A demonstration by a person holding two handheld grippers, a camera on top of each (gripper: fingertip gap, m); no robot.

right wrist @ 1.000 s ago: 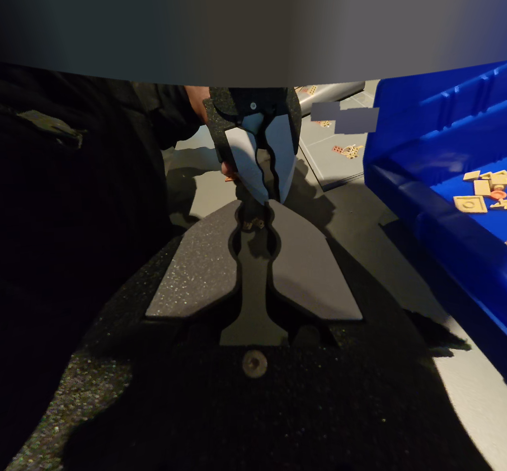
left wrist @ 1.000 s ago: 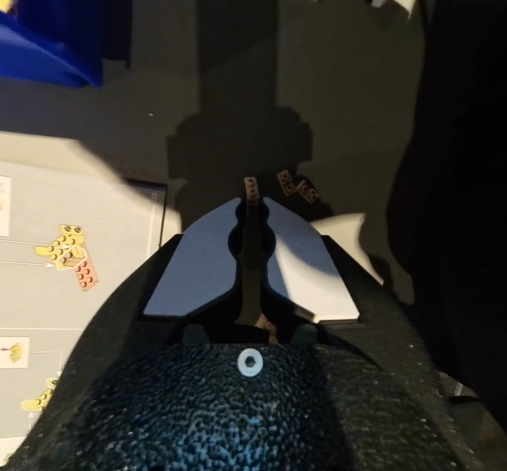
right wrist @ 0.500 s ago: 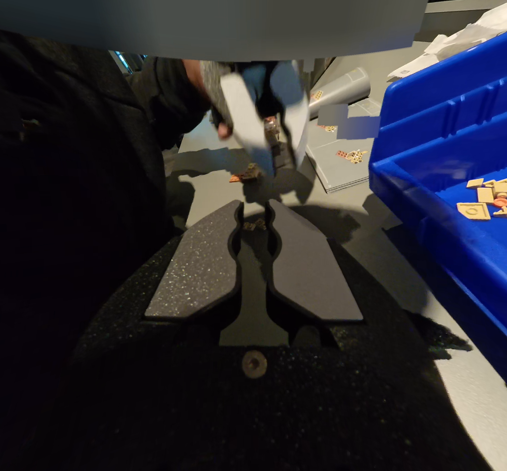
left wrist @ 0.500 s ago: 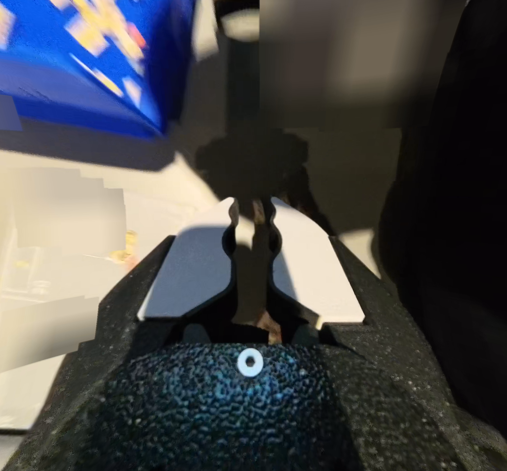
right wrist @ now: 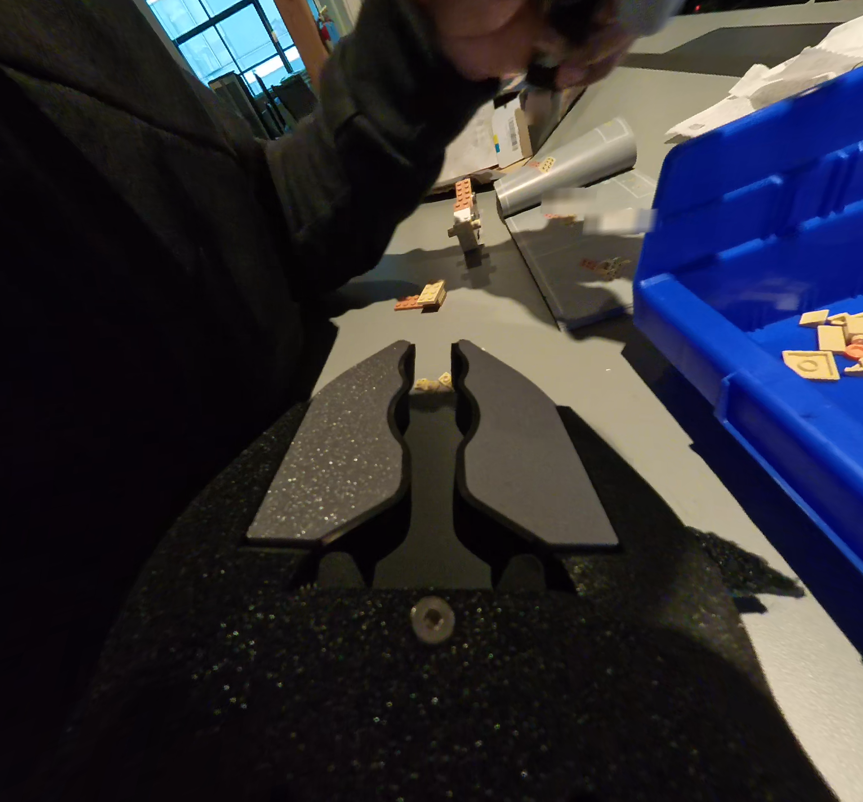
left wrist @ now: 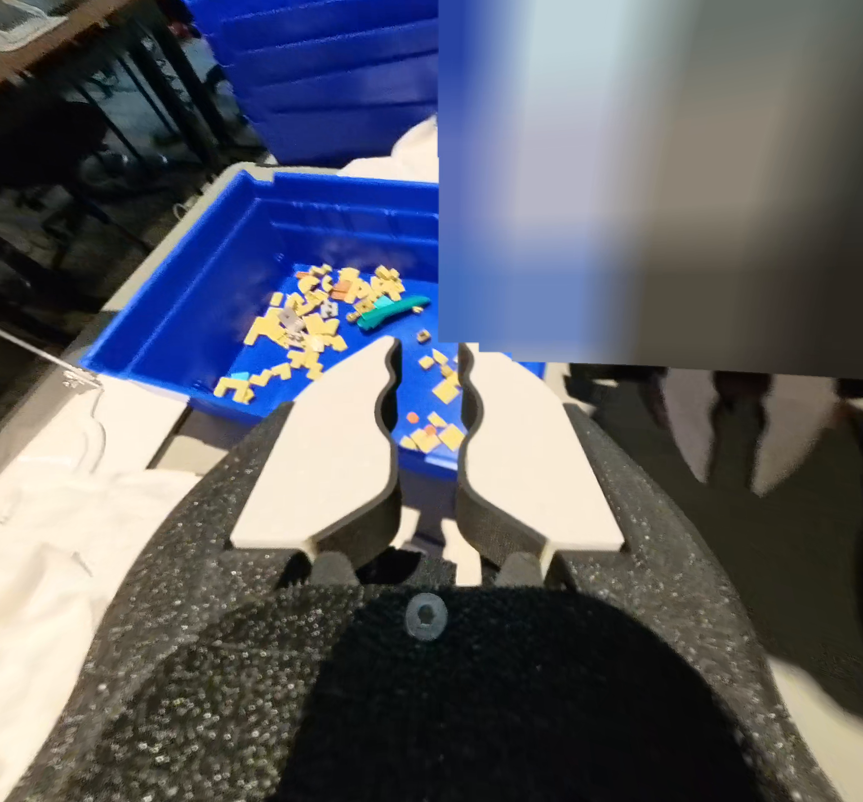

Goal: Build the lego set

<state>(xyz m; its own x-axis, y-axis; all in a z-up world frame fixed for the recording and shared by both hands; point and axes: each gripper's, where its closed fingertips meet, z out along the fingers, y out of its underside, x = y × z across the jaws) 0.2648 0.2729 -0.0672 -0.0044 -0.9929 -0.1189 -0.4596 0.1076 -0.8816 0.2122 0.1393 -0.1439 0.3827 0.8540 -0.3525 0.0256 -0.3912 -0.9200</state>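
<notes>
My left gripper (left wrist: 429, 350) is open and empty, raised and facing a blue bin (left wrist: 154, 341) that holds several loose tan and yellow Lego pieces (left wrist: 299, 327) and a teal curved piece (left wrist: 392, 310). My right gripper (right wrist: 432, 345) is open and empty, low over the grey table (right wrist: 537, 359). It also shows blurred in the left wrist view (left wrist: 728, 434). Small tan pieces (right wrist: 434, 385) lie on the table, seen in the gap between its fingertips. A brown and tan plate assembly (right wrist: 422, 299) and a small upright build (right wrist: 467, 219) stand farther off.
An open instruction booklet (right wrist: 574, 275) lies beside the blue bin (right wrist: 747, 383) at the right. The person's dark sleeve (right wrist: 350, 149) and hand (right wrist: 476, 9) reach across above the table. More blue bins (left wrist: 327, 56) are stacked behind. White bags (left wrist: 56, 523) lie at the left. Spacing between my two grippers at the tips: around 15 cm.
My left gripper rose from the table, swung towards the blue bin and opened; the small tan piece it pinched is no longer in it. My right gripper has hardly moved.
</notes>
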